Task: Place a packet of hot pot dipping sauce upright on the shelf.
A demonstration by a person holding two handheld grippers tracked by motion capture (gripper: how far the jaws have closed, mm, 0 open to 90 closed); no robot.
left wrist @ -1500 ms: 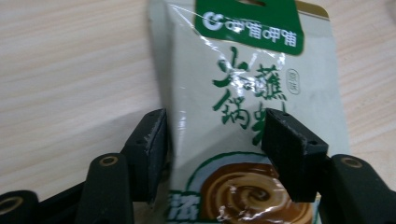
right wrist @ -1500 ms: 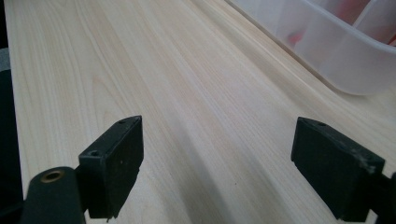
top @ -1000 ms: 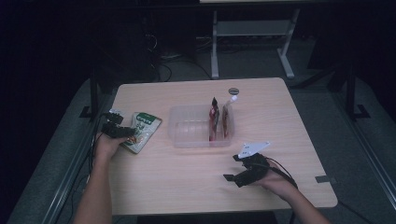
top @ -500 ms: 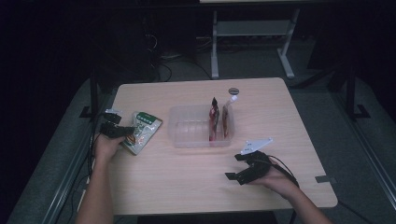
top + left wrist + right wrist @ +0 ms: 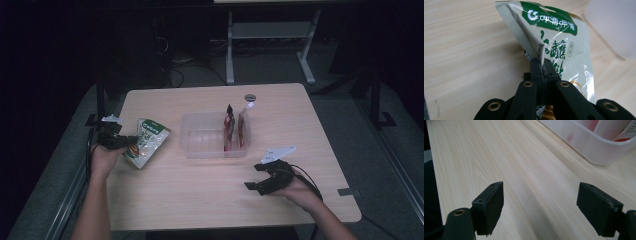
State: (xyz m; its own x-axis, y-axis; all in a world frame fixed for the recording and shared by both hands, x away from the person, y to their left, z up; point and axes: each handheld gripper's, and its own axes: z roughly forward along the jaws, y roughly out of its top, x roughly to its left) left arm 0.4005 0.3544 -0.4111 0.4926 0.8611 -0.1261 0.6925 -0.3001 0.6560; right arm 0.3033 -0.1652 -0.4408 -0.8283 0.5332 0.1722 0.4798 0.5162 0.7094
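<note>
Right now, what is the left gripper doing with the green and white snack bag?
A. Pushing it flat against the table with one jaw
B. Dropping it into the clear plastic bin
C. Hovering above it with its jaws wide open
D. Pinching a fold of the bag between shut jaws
D: in the left gripper view the left gripper has its jaws shut on a crease of the snack bag, beside the clear bin, not in it.

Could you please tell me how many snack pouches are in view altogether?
3: a green and cream foil pouch pinched by the left tool, and two red pouches upright in the clear plastic tub. Others may be hidden.
</note>
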